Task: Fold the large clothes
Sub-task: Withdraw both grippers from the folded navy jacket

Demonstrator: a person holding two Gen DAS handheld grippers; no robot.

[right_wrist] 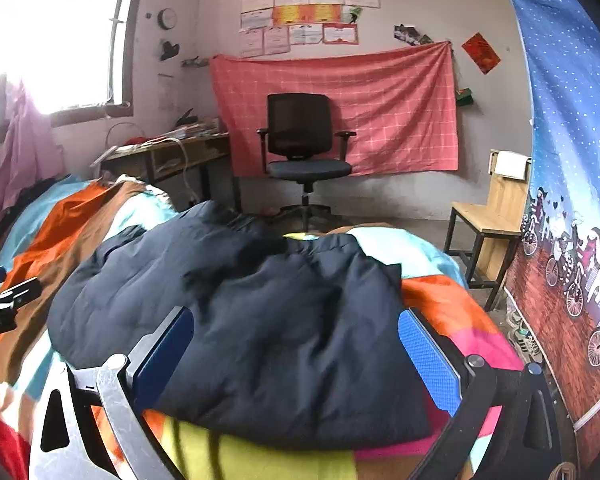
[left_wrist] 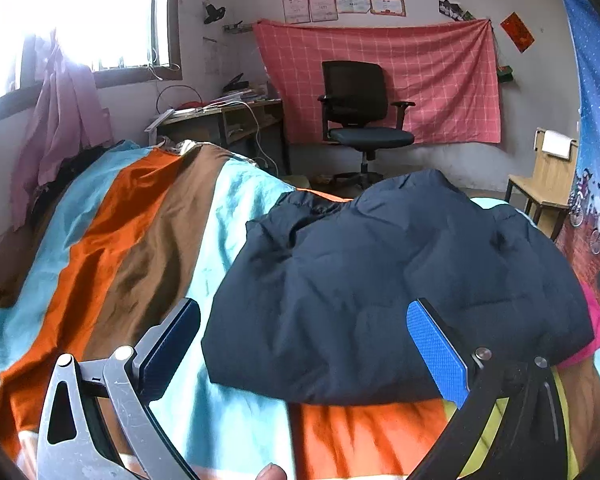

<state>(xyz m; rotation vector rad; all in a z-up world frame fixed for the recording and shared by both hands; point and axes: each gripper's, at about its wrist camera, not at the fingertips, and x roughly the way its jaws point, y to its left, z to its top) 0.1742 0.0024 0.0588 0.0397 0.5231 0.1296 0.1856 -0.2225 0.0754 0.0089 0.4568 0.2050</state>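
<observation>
A dark navy puffy jacket (left_wrist: 388,280) lies folded in a thick bundle on the striped bedcover (left_wrist: 132,240). My left gripper (left_wrist: 300,316) is open and empty, just above the jacket's near left edge. In the right wrist view the jacket (right_wrist: 260,320) fills the middle. My right gripper (right_wrist: 296,328) is open and empty over the jacket's near edge. The left gripper's fingertips (right_wrist: 4,292) show at the far left of that view.
The bedcover (right_wrist: 440,292) has orange, brown, teal and yellow stripes. A black office chair (left_wrist: 360,120) and a desk (left_wrist: 228,120) stand beyond the bed. A wooden chair (right_wrist: 488,216) stands at the right by a blue patterned curtain (right_wrist: 572,160).
</observation>
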